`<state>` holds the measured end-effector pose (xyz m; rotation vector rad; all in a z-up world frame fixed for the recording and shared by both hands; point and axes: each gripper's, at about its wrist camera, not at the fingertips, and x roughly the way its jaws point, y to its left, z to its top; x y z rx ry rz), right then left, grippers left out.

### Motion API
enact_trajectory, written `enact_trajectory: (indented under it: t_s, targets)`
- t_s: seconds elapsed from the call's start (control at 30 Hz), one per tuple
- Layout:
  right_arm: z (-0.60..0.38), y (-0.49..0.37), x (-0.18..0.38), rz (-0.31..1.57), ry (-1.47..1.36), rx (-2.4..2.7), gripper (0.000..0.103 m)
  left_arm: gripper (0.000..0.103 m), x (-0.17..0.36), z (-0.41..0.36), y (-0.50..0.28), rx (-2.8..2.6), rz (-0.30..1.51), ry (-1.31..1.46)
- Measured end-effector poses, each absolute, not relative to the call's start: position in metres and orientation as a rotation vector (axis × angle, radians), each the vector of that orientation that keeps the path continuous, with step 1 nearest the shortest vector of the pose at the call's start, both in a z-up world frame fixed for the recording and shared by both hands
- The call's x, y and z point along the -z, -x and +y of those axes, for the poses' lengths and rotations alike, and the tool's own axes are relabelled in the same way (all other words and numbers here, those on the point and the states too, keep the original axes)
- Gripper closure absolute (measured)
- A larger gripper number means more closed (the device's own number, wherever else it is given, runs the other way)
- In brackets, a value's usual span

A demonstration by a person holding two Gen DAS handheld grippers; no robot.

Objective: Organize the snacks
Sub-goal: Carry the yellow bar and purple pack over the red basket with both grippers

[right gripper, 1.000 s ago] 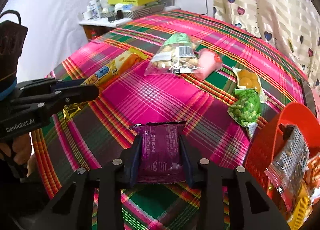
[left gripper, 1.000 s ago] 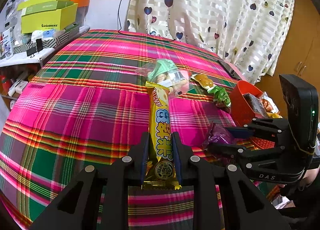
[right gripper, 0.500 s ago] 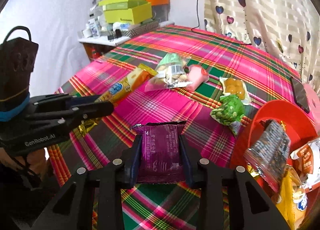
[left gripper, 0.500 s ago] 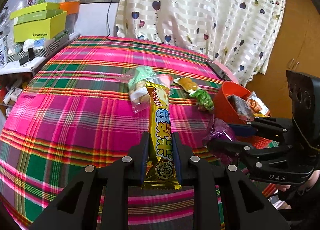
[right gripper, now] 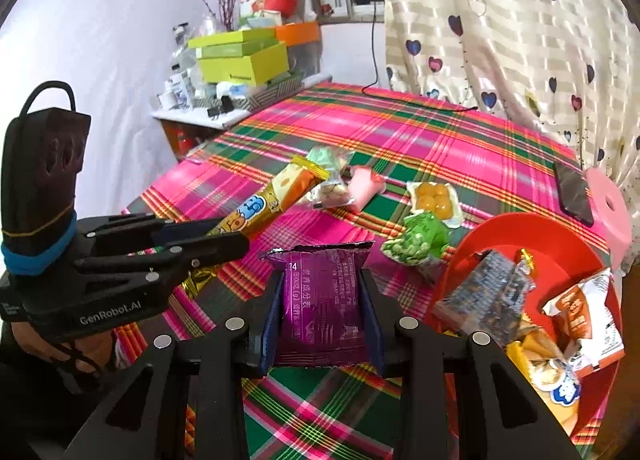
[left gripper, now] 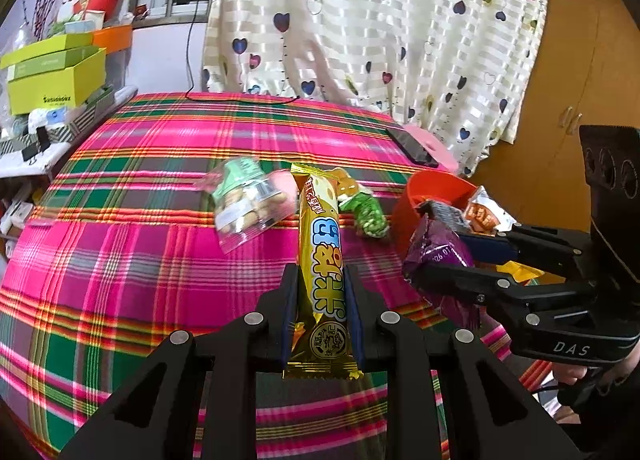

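Both grippers have come up off the plaid tablecloth [left gripper: 132, 260] since the earlier frames, each w/ its snack still clamped, and the red basket [right gripper: 532, 232] now sits nearer in both views.

Far left, beyond the table edge: yellow-green boxes [left gripper: 52, 80] on a side shelf, not part of the job.

Left gripper [left gripper: 320, 280] is clenched on the yellow snack bar [left gripper: 322, 256], held by its lower end, the rest sticking out forward, clear of the cloth.

On the table past it: a clear bag of biscuits [left gripper: 248, 200], a pink packet [right gripper: 364, 188] just beside it, then an orange-filled packet [right gripper: 434, 198] and a green snack packet [right gripper: 416, 240] touching each other near the basket.

Right gripper [right gripper: 324, 312] is clamped on the purple packet [right gripper: 324, 300], also off the cloth, just left of the basket rim.

Basket already has several packs in it, incl. a dark one [right gripper: 488, 292] and an orange-white one [right gripper: 584, 316]. A phone [right gripper: 572, 192] lies at the far right table edge.

Step in hand, as I read it: carrying two snacks to the basket. Next move prob. calls for swinging the right gripper over the rim first, letting go inside, then bringing the left across w/o the two tools clashing. The long bar likely needs tilting to fit among the packs.
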<state>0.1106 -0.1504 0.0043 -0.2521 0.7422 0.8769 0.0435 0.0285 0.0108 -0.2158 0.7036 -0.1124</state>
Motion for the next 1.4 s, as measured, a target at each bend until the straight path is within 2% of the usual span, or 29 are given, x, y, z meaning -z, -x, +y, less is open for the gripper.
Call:
enact_trajectory:
  t_s: [1.4]
  targets:
    - [-0.279, -0.141, -0.034, 0.664, 0.081, -0.620, 0.069, 0.080, -0.042, -0.064, -0.089, 0.310, 0.687, 0.114]
